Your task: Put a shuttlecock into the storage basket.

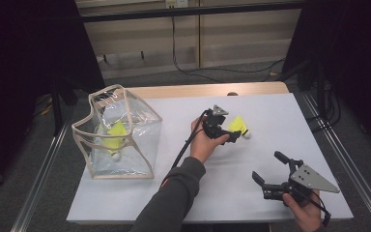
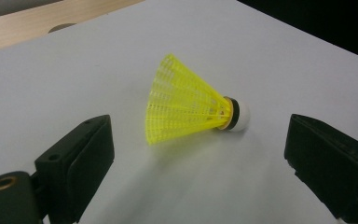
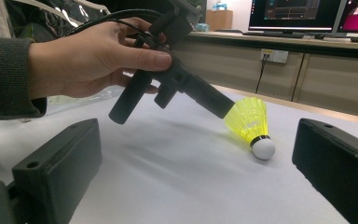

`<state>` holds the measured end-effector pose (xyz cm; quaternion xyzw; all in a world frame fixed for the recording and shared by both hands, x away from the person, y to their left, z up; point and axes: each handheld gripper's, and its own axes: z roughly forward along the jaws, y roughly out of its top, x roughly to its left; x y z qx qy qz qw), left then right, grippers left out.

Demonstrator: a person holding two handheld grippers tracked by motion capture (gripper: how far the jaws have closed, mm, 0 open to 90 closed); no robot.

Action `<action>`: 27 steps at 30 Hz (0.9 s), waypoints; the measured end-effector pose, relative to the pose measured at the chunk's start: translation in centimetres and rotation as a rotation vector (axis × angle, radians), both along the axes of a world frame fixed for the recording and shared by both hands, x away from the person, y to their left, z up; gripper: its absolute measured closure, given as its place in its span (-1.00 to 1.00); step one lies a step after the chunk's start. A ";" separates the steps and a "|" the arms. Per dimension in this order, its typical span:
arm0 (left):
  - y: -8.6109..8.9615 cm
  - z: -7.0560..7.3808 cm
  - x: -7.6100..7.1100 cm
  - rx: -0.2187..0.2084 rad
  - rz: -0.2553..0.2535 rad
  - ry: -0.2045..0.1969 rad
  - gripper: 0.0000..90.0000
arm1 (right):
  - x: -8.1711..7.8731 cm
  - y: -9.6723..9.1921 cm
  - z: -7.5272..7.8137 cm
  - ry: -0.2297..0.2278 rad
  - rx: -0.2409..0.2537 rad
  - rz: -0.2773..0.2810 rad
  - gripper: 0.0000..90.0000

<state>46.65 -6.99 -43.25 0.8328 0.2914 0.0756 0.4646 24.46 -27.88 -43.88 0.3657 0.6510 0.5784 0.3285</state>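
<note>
At the far left a clear bag (image 1: 121, 135) already held some yellow shuttlecocks, well apart from both grippers. The left gripper (image 1: 228, 131) was wide open and empty, with the loose shuttlecock (image 2: 191, 105) lying on its side between and just ahead of its fingers (image 2: 77, 163); the thin skirt could probably crush or slip out if they closed on it carelessly. The right gripper (image 1: 269, 170) waited open and empty, near the table (image 1: 270, 106) edge.

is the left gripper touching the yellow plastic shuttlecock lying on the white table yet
Apart. The left gripper view shows the left gripper open, with bare white table between each black finger and the yellow plastic shuttlecock.
</note>
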 end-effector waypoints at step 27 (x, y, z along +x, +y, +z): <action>-2.1 -2.1 1.1 0.029 -0.140 0.011 -0.12 | 0.0 -0.1 -0.1 -0.001 0.000 0.005 -0.97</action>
